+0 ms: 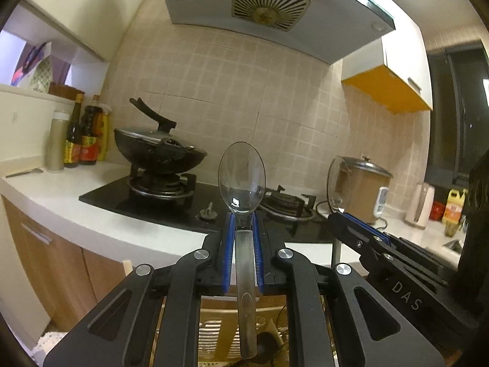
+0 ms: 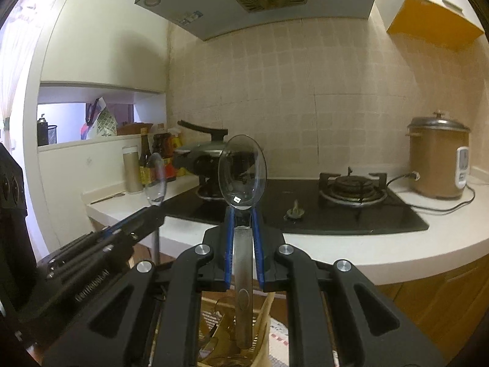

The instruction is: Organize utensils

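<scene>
Kitchen, white countertop (image 1: 101, 205) with black gas hob (image 2: 336, 214): two spoons in transit.
Near: left gripper (image 1: 243, 217) clamped on a steel spoon (image 1: 242, 177), right gripper (image 2: 243, 212) likewise on a second spoon (image 2: 242, 171), bowls forward. Keep both level; avoid clashing. Far: lidded wok (image 1: 159, 150), rice cooker (image 2: 437, 165), contents unseen.

White counter (image 2: 382, 253) w/ hob (image 2: 305, 211), cooker (image 2: 437, 165), bottles (image 1: 82, 140)

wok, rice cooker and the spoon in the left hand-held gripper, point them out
wok (image 1: 159, 156): left wrist view, on its dark side wall.
rice cooker (image 2: 435, 165): right wrist view, on its brown body.
spoon (image 1: 241, 177): left wrist view, on its bowl.
</scene>
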Action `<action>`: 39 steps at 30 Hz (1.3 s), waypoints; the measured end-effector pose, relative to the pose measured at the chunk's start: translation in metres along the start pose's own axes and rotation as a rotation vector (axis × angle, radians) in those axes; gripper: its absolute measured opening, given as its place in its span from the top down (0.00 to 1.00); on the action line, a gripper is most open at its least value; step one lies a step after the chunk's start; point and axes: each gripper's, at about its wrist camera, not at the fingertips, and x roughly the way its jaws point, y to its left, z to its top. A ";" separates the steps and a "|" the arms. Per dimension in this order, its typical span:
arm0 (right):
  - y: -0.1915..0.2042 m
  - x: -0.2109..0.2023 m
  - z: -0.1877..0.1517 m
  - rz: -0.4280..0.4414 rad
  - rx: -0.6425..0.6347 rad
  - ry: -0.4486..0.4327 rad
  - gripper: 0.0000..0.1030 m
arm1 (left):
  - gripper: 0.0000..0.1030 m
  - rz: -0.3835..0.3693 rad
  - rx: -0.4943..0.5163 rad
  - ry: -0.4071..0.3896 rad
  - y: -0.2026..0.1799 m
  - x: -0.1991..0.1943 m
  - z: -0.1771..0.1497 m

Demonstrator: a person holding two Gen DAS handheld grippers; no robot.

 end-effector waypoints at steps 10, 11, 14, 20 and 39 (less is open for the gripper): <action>-0.021 -0.009 -0.009 -0.005 0.120 0.011 0.88 | 0.74 0.001 0.004 -0.013 0.006 -0.005 -0.014; -0.021 -0.011 -0.009 0.000 0.124 0.014 0.88 | 0.63 0.009 0.000 -0.023 0.007 -0.009 -0.013; -0.022 -0.020 -0.006 0.001 0.126 0.019 0.75 | 0.60 0.013 0.006 -0.035 0.007 -0.020 -0.008; -0.017 -0.059 0.005 -0.011 0.127 -0.008 0.72 | 0.60 0.008 -0.007 -0.059 0.010 -0.056 0.010; 0.035 -0.167 -0.063 -0.029 0.107 0.091 0.72 | 0.22 0.164 0.078 0.045 0.010 -0.186 -0.041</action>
